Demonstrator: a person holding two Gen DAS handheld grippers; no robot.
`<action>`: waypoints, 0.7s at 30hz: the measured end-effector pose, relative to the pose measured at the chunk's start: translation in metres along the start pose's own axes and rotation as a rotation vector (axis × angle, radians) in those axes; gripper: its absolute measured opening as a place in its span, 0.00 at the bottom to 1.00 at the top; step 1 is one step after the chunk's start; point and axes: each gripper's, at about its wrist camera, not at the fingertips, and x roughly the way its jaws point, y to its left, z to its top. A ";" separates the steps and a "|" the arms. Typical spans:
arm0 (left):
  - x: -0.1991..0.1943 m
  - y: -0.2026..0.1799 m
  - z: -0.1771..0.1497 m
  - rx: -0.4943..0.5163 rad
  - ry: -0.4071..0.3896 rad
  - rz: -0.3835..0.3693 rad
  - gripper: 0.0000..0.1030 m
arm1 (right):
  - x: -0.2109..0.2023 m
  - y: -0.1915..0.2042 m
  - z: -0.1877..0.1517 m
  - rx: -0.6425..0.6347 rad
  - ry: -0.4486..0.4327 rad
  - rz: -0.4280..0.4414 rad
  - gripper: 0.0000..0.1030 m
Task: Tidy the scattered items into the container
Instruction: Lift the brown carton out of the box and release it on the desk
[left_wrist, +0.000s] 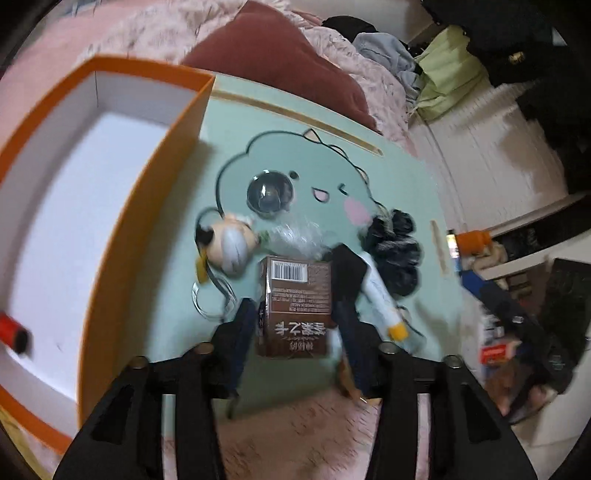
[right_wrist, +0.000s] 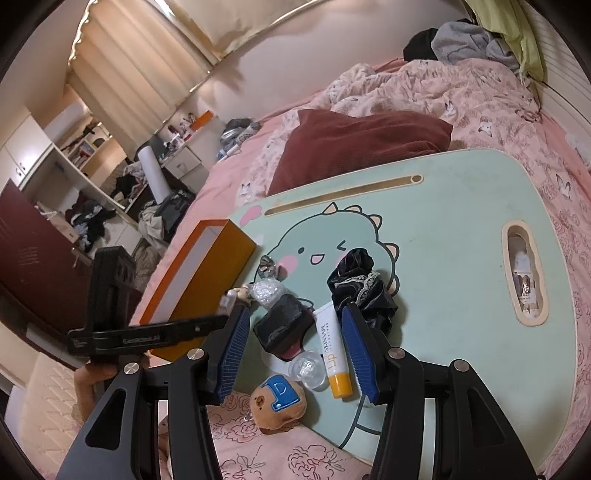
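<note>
Hovered beside the orange container (left_wrist: 140, 206), gripping nothing.
Straddled the brown carton (left_wrist: 295, 291) on the lap table (left_wrist: 258, 122) with left gripper (left_wrist: 293, 321) parted, right gripper (right_wrist: 295, 354) likewise empty; risked snagging the neighbouring doll (left_wrist: 229, 243) or lip tube (left_wrist: 380, 295) on closing.

Left gripper (left_wrist: 295, 317) angled down over the mint-green lap desk with a cartoon dinosaur (left_wrist: 399, 192), jaws apart, not pinching. Right gripper (right_wrist: 295, 347) sits low over the same desk's near edge, blue pads (right_wrist: 231, 354) spread, gripping nothing.

Right claw (right_wrist: 293, 350) hangs open above lip-balm tube (right_wrist: 334, 354).
</note>
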 end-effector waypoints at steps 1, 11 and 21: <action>-0.013 -0.004 -0.005 0.017 -0.025 -0.022 0.58 | 0.000 0.000 0.000 -0.002 0.002 -0.001 0.50; -0.116 0.028 -0.031 0.118 -0.251 0.414 0.76 | 0.006 0.004 -0.003 -0.008 0.011 -0.003 0.51; -0.057 0.056 -0.028 0.047 0.007 0.227 0.76 | 0.017 0.008 -0.006 -0.022 0.042 -0.012 0.51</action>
